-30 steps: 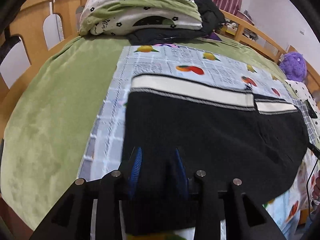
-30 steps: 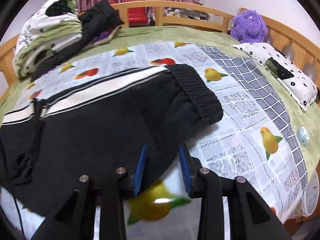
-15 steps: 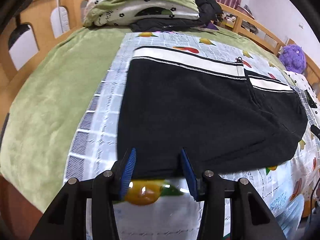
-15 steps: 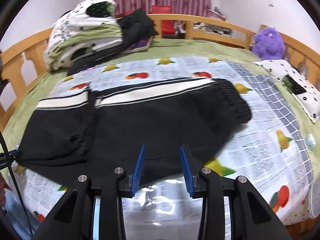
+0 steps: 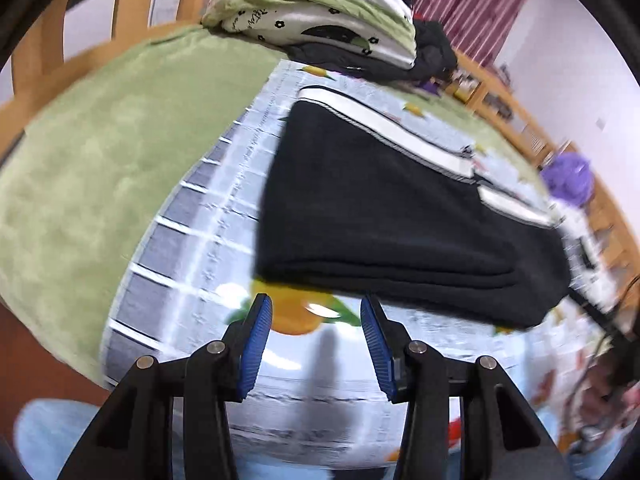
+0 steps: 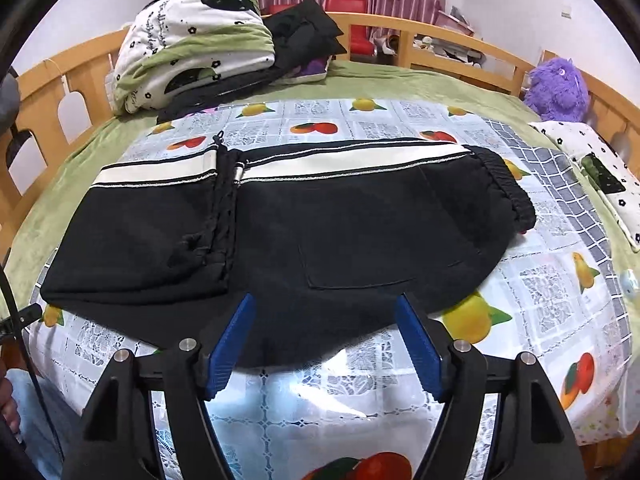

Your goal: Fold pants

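Note:
The black pants (image 6: 340,232) with a white side stripe lie folded on a fruit-print sheet (image 6: 540,280) on the bed, the leg end doubled over onto the upper part, waistband at the right. In the left wrist view the pants (image 5: 384,208) show their stacked folded edge facing me. My left gripper (image 5: 316,316) is open and empty, just short of that edge over the sheet (image 5: 216,216). My right gripper (image 6: 324,312) is open and empty, its blue pads hovering over the pants' near edge.
A pile of folded bedding and dark clothes (image 6: 208,48) sits at the far end of the bed. A purple plush toy (image 6: 558,88) and a spotted pillow (image 6: 600,172) lie at the right. A wooden rail (image 6: 440,36) rings the green blanket (image 5: 100,140).
Both grippers have let go of the pants and drawn back toward the near edge. The right jaws have opened wider. The pants lie still on the sheet.

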Tool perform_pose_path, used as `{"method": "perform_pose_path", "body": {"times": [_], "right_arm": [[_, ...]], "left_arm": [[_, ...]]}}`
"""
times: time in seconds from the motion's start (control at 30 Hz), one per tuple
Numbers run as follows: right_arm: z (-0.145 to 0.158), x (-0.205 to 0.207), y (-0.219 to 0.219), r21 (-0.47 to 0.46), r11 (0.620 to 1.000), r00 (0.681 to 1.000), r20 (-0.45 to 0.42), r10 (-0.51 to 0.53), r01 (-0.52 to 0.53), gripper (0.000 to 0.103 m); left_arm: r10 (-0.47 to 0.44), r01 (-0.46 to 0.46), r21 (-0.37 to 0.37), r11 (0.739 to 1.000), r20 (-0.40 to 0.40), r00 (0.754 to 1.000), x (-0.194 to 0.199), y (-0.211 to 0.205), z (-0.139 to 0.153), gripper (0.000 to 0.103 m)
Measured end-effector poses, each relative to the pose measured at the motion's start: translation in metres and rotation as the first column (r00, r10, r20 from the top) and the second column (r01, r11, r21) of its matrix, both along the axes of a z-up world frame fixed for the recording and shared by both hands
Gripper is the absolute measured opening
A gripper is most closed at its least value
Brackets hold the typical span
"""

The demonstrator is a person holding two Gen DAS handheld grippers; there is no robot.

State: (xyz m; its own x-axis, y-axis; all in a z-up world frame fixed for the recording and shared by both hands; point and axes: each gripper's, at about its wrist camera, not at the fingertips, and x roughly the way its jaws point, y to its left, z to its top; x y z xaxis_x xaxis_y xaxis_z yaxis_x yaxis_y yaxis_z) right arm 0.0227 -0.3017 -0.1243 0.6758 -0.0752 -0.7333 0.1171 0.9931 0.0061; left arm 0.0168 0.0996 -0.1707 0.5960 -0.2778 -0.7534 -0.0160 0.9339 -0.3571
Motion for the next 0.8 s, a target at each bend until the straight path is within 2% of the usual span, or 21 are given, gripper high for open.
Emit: {"method": "perform_pose_path", "body": {"times": [0.13,0.27,0.33,0.47,0.53,0.7,0.77,0.8], "right_arm": [[-0.01,-0.007,-0.006,0.053,0.999,1.0,0.009,-0.006,0.005,0.072],[-0.022,-0.013,-0.011,0.05,0.999,1.0,0.002,0.0,0.0,0.072],[-0.03,-0.015,-0.015,0.046,0.999,0.999,-0.032,0.017,-0.016,0.072],[-0.038,-0.021,-0.025,0.066,0.998,0.999,-0.048,0.018,-0.015,0.074],[-0.04,-0.021,-0.03,0.061,0.998,0.997,-0.071,-0.008,0.012,0.077],[-0.044,-0.023,-0.041,0.153,0.988,0.997,-0.081,-0.016,0.028,0.077],[-0.045,-0.023,-0.043,0.158,0.986,0.996,-0.078,-0.033,0.045,0.075],[-0.045,-0.023,-0.044,0.17,0.984,0.997,-0.076,-0.033,0.046,0.07]], "left_arm": [[0.0,-0.002,-0.071,0.997,-0.034,0.999,0.009,-0.002,-0.009,0.044],[0.027,-0.034,-0.219,0.975,-0.032,0.999,0.016,0.007,-0.023,0.044],[0.062,-0.074,-0.25,0.965,-0.057,0.996,0.021,0.01,-0.033,0.044],[0.092,-0.101,-0.282,0.954,-0.044,0.995,0.031,0.011,-0.037,0.045],[0.097,-0.107,-0.325,0.94,-0.047,0.994,0.039,0.012,-0.039,0.055],[0.108,-0.116,-0.354,0.928,-0.043,0.993,0.054,0.006,-0.04,0.062],[0.132,-0.143,-0.373,0.917,-0.056,0.99,0.055,0.008,-0.039,0.062],[0.145,-0.158,-0.388,0.908,-0.063,0.987,0.056,0.009,-0.039,0.062]]}}
